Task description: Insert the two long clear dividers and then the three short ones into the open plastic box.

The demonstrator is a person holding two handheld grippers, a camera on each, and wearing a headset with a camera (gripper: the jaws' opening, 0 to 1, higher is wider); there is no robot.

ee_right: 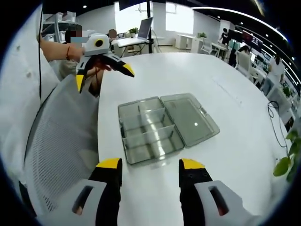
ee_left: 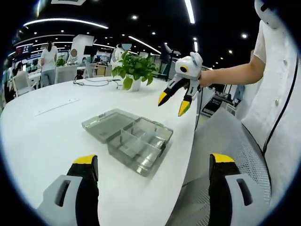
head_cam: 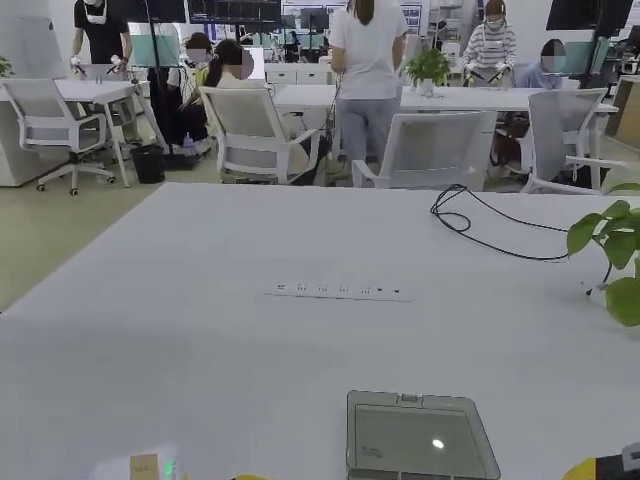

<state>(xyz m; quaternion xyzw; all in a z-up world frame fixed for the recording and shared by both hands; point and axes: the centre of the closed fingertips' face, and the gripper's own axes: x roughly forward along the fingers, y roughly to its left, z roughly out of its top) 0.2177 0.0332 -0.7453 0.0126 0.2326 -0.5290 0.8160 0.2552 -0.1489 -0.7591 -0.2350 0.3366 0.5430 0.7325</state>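
The clear grey plastic box (ee_right: pixel 141 141) lies open close to the near edge of the big white table (ee_right: pixel 244 155). Past it there is lots of room. The left gripper (ee_left: pixel 154 159) has its jaws spread wide. The right gripper (ee_right: pixel 151 164) has its jaws partly spread. Both hold nothing. The head view cuts the box off.

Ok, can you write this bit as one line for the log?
left gripper open, empty | right gripper open, empty | plastic box open on table, lid flat | clear dividers inside box
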